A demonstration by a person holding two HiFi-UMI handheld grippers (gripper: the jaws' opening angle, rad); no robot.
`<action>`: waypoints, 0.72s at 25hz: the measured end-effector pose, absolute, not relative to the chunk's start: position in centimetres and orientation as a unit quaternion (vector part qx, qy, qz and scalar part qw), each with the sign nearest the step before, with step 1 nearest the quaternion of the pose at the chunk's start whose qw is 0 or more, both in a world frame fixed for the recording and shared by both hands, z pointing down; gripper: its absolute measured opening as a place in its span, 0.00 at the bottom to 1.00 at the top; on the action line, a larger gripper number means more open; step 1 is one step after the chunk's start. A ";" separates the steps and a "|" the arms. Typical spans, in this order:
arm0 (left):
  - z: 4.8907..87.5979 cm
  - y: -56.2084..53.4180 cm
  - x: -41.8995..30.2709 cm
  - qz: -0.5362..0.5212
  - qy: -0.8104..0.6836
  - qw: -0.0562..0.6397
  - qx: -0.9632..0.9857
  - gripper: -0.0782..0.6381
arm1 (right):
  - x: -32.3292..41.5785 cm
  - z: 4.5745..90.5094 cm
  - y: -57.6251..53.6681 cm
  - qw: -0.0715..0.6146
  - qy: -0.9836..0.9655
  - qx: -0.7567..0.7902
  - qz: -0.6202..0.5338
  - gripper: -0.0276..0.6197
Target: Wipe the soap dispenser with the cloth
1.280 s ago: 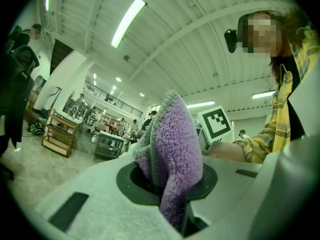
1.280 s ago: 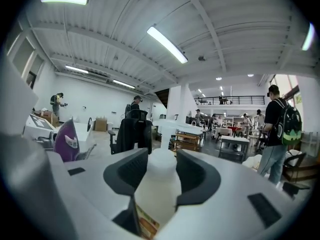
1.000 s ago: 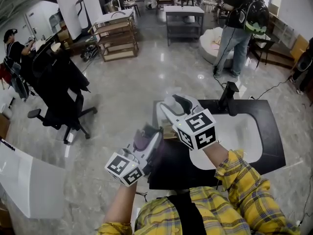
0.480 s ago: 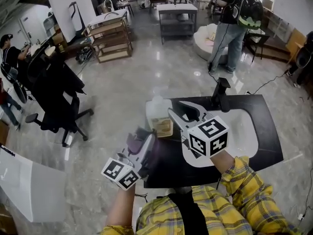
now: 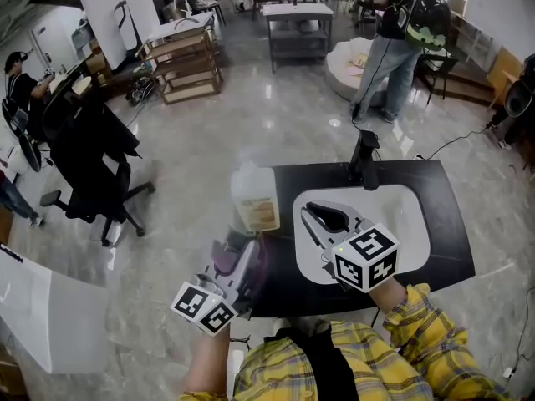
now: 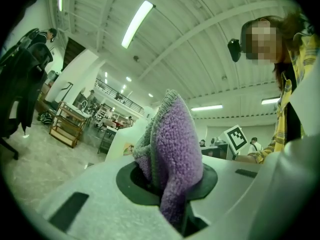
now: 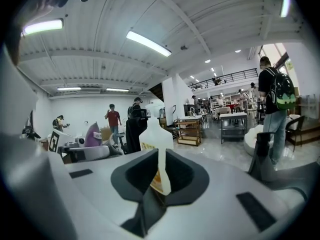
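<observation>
The soap dispenser (image 5: 253,195), a white bottle with a tan label, stands alone at the left corner of the black counter (image 5: 447,199). My left gripper (image 5: 242,256) hovers just in front of and below it, shut on the purple cloth (image 5: 226,258). The cloth (image 6: 172,144) bulges up out of the left gripper (image 6: 170,189) in its own view. My right gripper (image 5: 322,215) hangs over the white sink, to the right of the bottle and apart from it. Its jaws have just been closing and stand nearly together with nothing between them. Through the slit of the right gripper (image 7: 160,156) I see the dispenser (image 7: 155,134) beyond.
A white sink basin (image 5: 418,224) with a black faucet (image 5: 365,161) is set into the counter. A black office chair (image 5: 84,157) stands on the floor at left. A person with a backpack (image 5: 405,23) stands at the back, with shelves and tables beyond.
My right gripper has drawn back from the dispenser to the right, over the sink, and its jaws have narrowed. The left gripper with the cloth has shifted slightly.
</observation>
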State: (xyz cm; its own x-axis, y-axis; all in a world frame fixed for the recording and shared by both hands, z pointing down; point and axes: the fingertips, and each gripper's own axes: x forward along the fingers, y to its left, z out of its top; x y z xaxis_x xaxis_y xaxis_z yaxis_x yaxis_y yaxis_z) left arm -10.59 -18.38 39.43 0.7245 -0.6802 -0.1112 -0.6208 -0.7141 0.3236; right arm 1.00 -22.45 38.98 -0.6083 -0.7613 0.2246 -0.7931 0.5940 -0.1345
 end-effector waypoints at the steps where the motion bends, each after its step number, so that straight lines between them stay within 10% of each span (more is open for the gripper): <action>1: 39.6 -18.1 -10.4 -0.111 -0.357 0.136 0.917 0.19 | 1.4 39.3 -22.0 0.072 -0.889 0.436 0.117 0.10; 18: 41.6 -13.9 -8.9 -0.079 -0.399 0.154 0.901 0.19 | 4.0 44.7 -16.6 0.059 -0.879 0.423 0.214 0.05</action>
State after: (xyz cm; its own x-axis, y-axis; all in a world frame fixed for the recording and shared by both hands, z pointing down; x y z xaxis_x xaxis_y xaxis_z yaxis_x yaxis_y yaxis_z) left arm -8.90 -13.89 41.59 0.6691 -0.7429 -0.0202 -0.6941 -0.6344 0.3401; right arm 4.00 -16.63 44.75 -0.6356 -0.7177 0.2844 -0.7680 0.5505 -0.3273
